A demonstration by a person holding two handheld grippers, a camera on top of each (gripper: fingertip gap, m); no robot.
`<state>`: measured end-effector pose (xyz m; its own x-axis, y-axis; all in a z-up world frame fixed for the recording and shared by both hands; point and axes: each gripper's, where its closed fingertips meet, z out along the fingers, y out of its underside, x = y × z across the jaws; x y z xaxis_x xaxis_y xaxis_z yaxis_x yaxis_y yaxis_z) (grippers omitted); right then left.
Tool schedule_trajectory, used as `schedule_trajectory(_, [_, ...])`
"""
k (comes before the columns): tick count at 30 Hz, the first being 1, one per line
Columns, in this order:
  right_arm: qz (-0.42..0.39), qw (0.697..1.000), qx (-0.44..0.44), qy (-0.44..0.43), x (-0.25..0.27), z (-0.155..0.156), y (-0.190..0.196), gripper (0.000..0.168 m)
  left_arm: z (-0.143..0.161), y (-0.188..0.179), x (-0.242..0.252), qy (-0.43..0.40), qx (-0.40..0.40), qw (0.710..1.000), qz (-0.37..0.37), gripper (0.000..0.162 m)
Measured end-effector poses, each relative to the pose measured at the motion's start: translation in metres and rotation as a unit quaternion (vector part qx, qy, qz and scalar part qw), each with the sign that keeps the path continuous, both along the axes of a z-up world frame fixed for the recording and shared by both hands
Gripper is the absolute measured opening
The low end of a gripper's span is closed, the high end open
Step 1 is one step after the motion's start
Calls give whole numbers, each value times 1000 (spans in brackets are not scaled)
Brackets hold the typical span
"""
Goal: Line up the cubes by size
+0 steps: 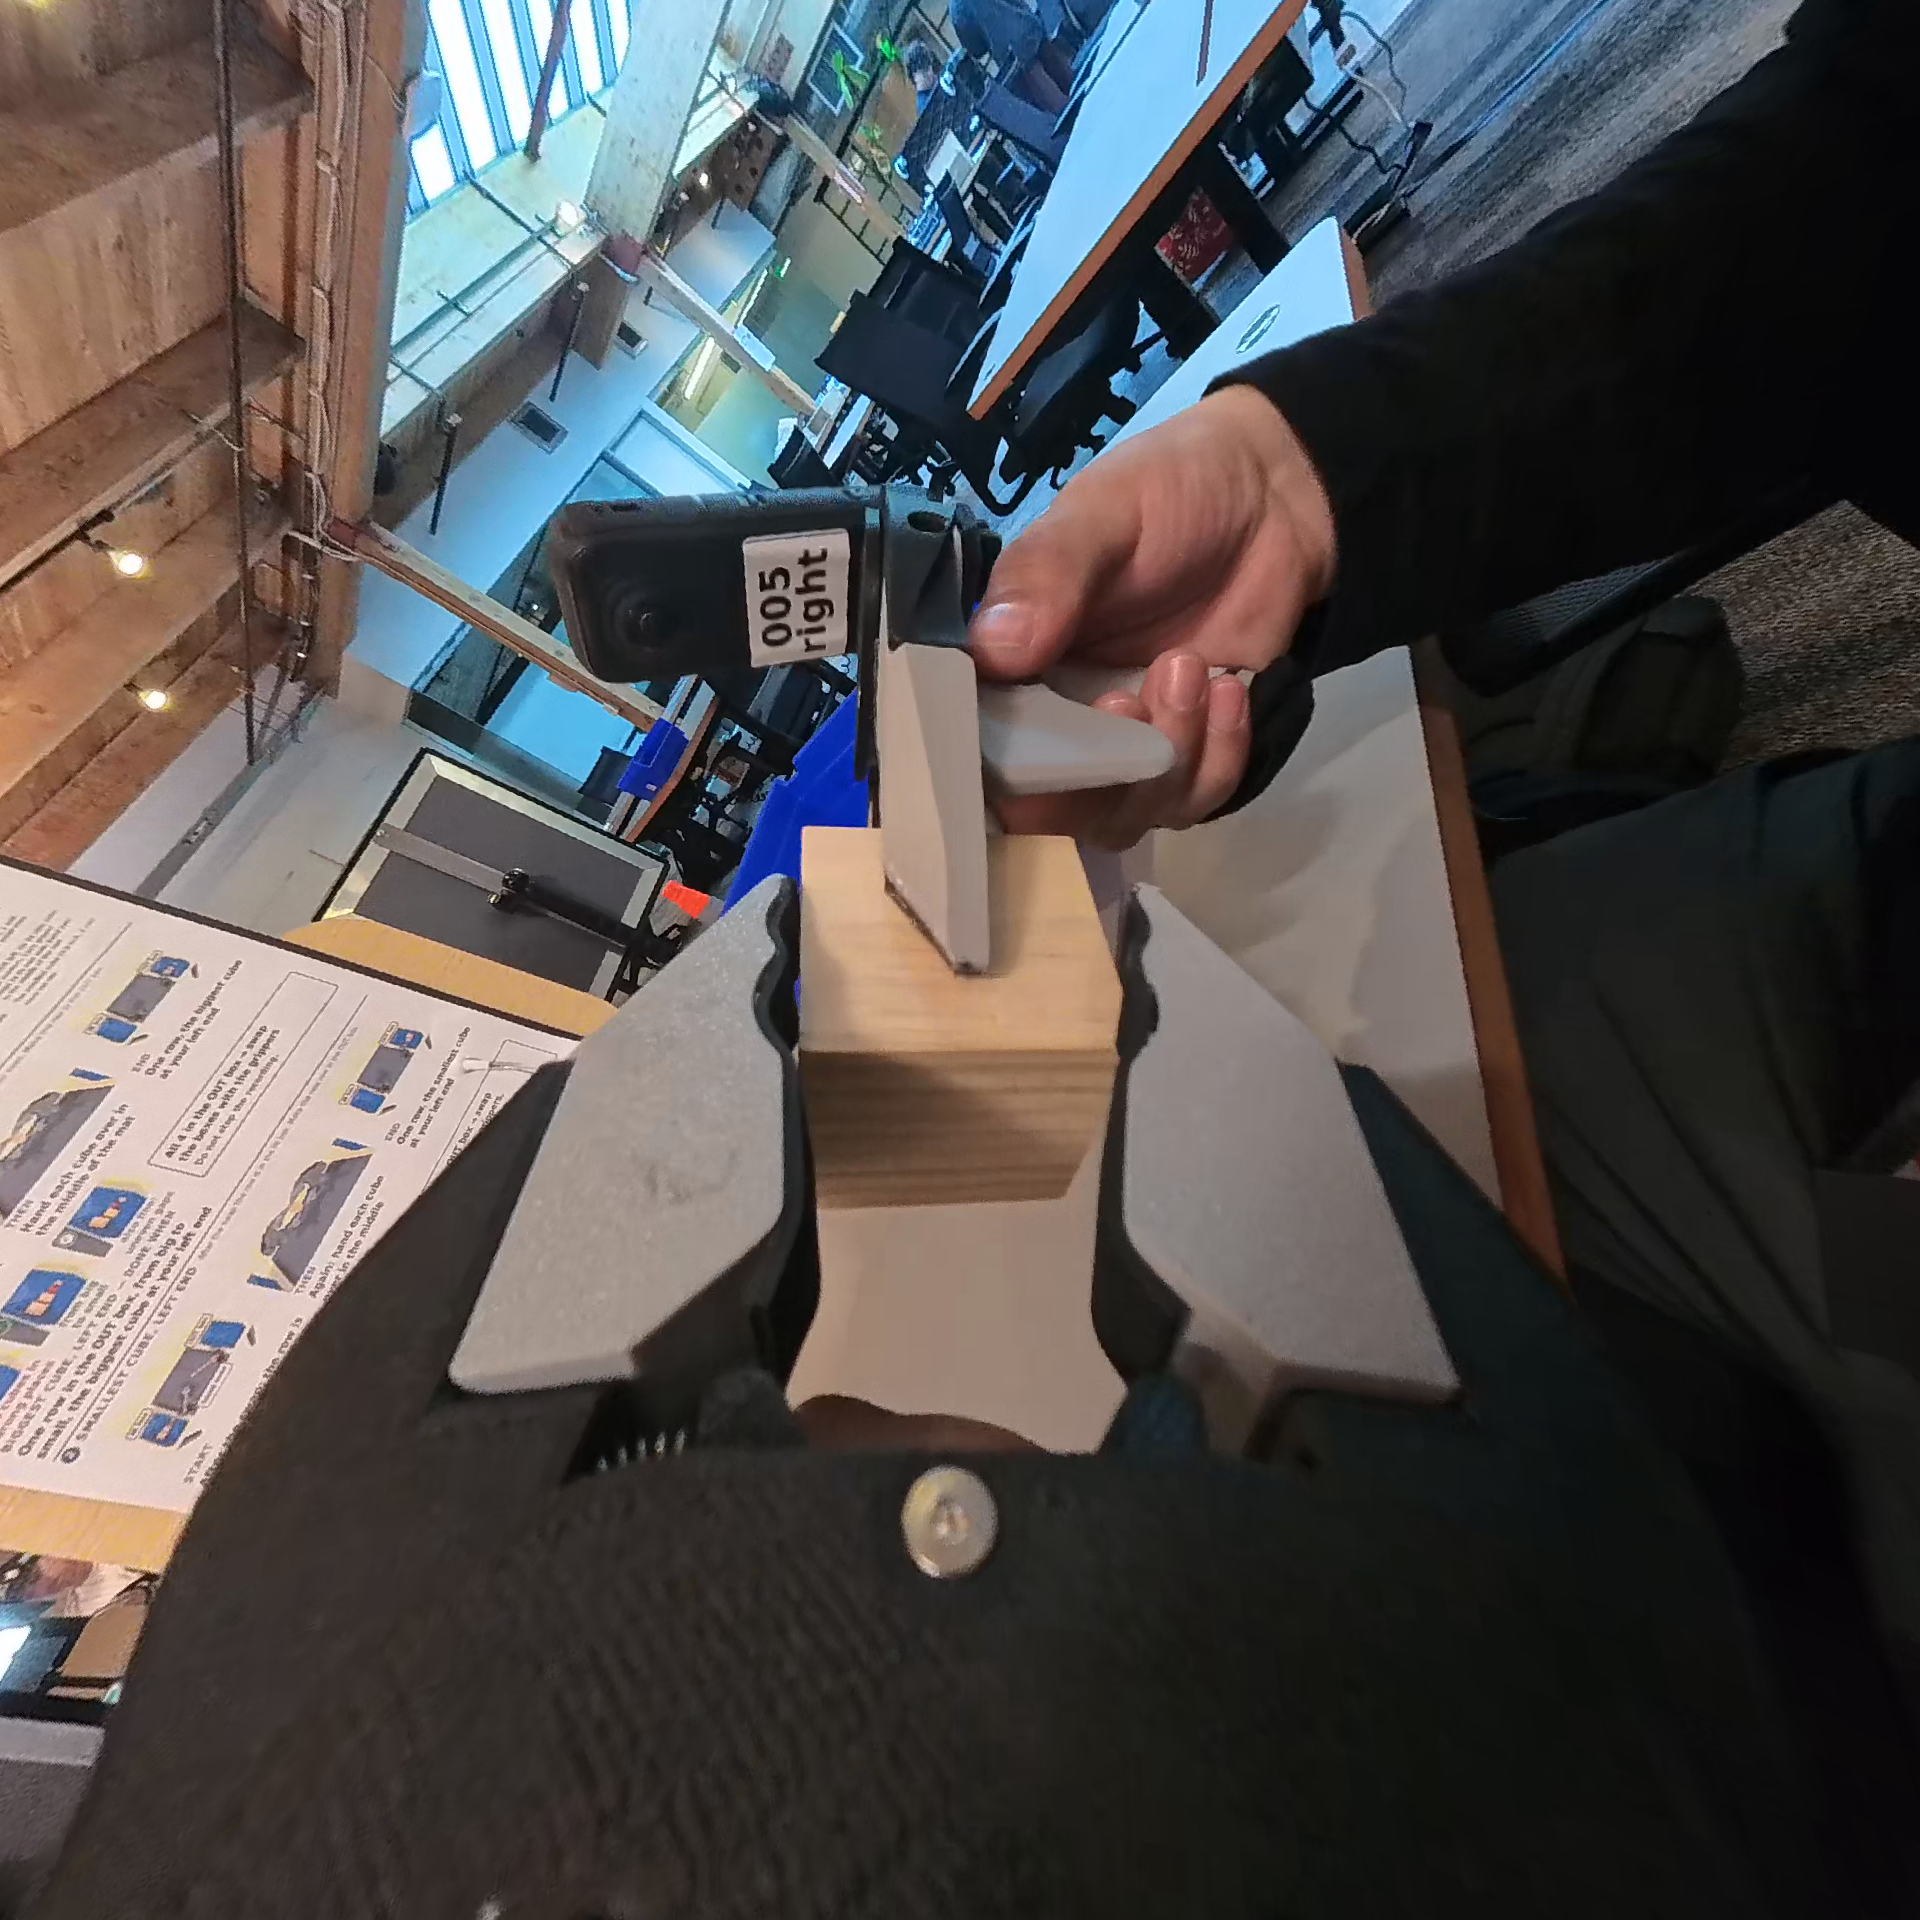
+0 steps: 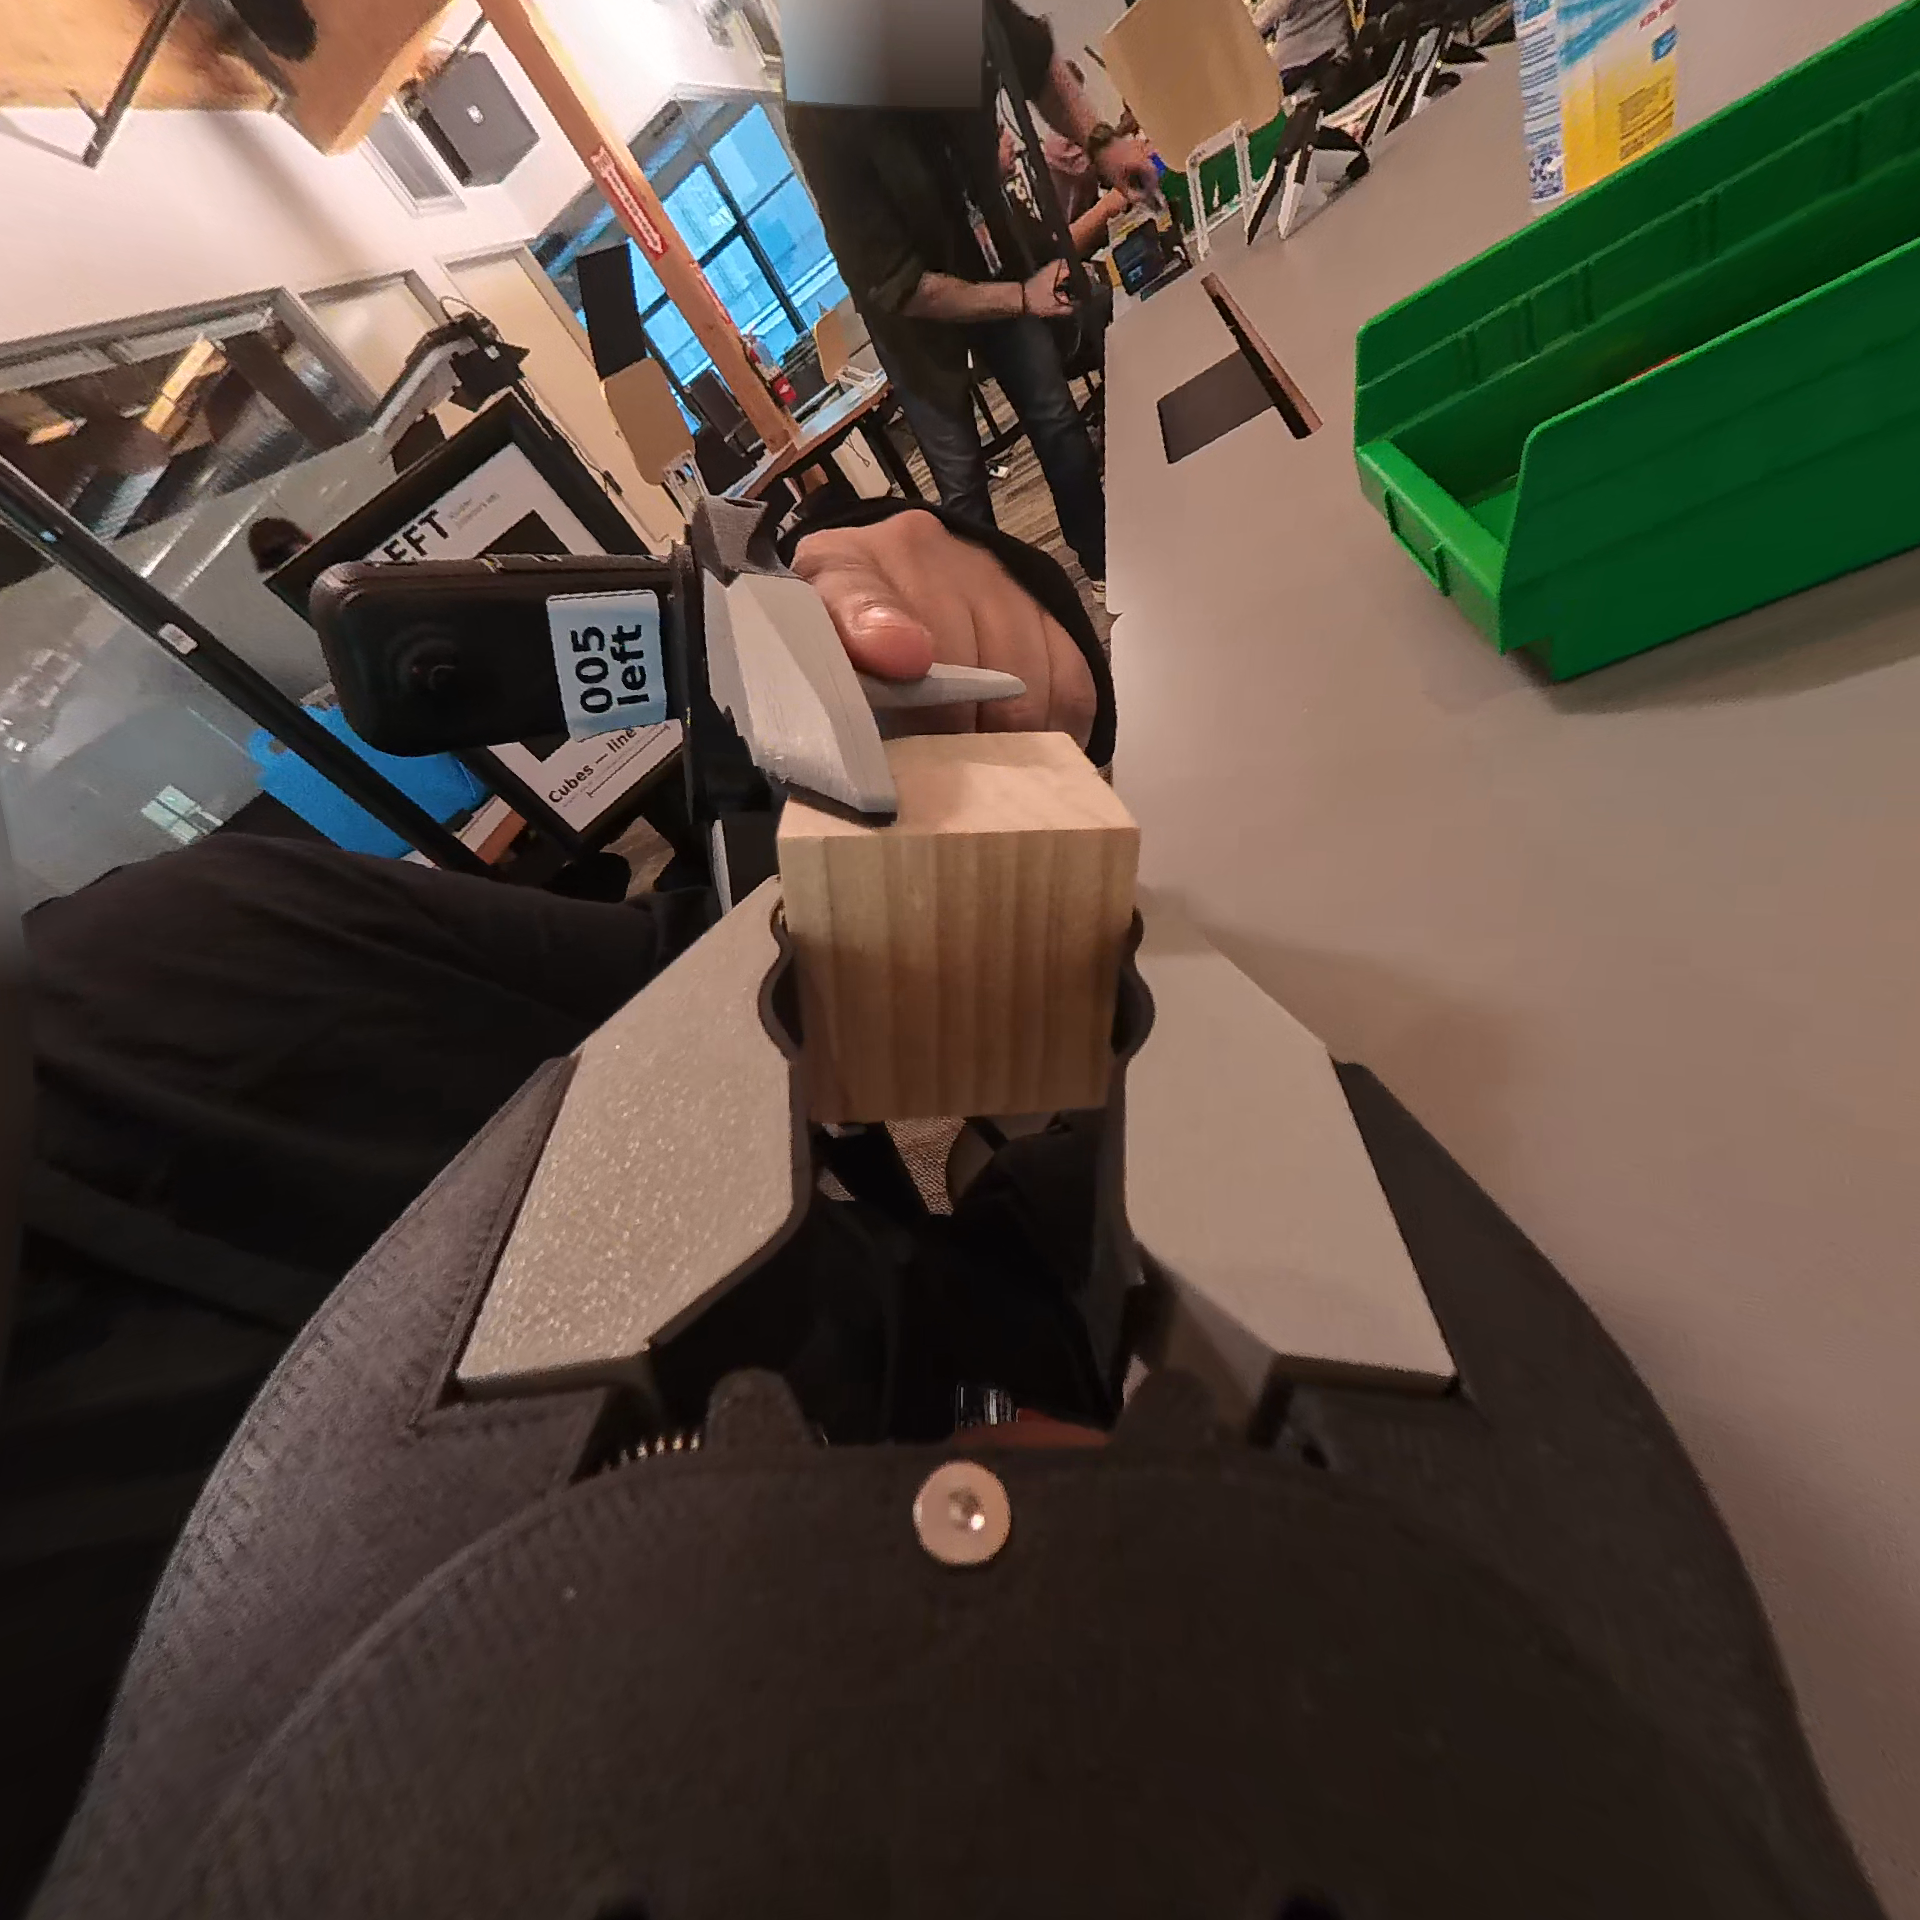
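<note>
Left gripper: clamping wooden cube sides
Right gripper: closing on cube's other faces, taking handover above surface

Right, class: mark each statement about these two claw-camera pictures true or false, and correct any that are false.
1. The left claw and the right claw both grip the same wooden cube. True.
2. The cube rests on the table. False: it is held in the air between the two claws.
3. A green bin sits on the table. True.
4. The cube is painted red. False: it is bare pale wood.
</note>
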<state>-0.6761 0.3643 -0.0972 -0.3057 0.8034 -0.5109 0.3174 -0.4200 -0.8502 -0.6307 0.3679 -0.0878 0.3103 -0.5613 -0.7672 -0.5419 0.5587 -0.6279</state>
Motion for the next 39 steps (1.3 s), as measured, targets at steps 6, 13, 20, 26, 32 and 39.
schedule_trajectory(6, [1, 1000, -1, -2, 0, -1, -1, 58, 0, -1, 0, 1, -1, 1000, -1, 59])
schedule_trajectory(13, [0, 1000, -4, -2, 0, -2, 0, 58, -1, 1, 1, 1, -2, 1000, 0, 59])
schedule_trajectory(20, [-3, 1000, -3, -4, 0, -2, 1, 58, -3, 1, 2, 3, -2, 1000, 1, 59])
schedule_trajectory(26, [-9, 1000, 1, -2, -1, -2, 2, 58, -3, 3, 1, 1, 0, 1000, 4, 60])
schedule_trajectory(32, [-16, 1000, 9, 2, -1, 0, 4, 58, -1, 4, 1, -4, 7, 1000, 7, 60])
schedule_trajectory(39, [-24, 1000, 15, 2, -1, -1, 7, 58, -3, 7, -1, -5, 3, 1000, 17, 60])
